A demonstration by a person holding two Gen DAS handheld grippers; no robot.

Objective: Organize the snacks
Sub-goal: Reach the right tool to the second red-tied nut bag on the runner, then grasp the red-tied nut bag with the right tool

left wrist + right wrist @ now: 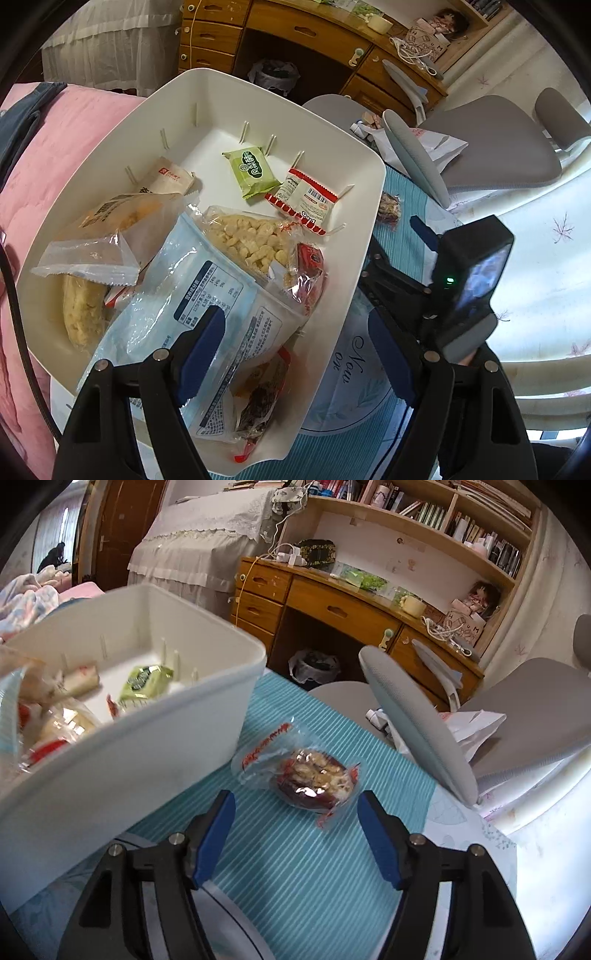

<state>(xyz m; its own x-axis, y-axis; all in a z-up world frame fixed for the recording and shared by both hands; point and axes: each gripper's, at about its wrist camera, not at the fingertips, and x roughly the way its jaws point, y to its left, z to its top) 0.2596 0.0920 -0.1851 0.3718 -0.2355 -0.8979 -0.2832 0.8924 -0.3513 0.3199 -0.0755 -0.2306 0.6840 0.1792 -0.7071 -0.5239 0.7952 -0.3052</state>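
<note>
One snack (314, 779) is left outside the bin (155, 746): a clear-wrapped nut-and-date piece lying flat on the striped table (295, 867), just beside the bin's near corner. In the right wrist view it sits at about 12 o'clock from the right tongs (295, 834), a little ahead of the blue pads (376, 845) and roughly centred on the gap between them. Its wrapper runs on a slant, from the red crimped end at 10 o'clock to the other crimp at 5 o'clock, so the long axis lies diagonally across the tongs' line of approach; a slight twist of the wrist would likely be needed to close across the narrow side.

The right tongs are spread wide and hold nothing, held low over the table and pointing forward and slightly down at the snack. This hand is clearly the nearer one.

The left tongs (295, 354) are also wide open and empty, hovering above the bin's near end, over a pale blue packet (207, 317). From there the loose snack shows at about 1 o'clock, beyond the bin's rim, with the right tool (469, 280) at 3 o'clock. The bin already holds several packets, among them a green one (253, 171) and a bag of puffs (251, 240).
</note>
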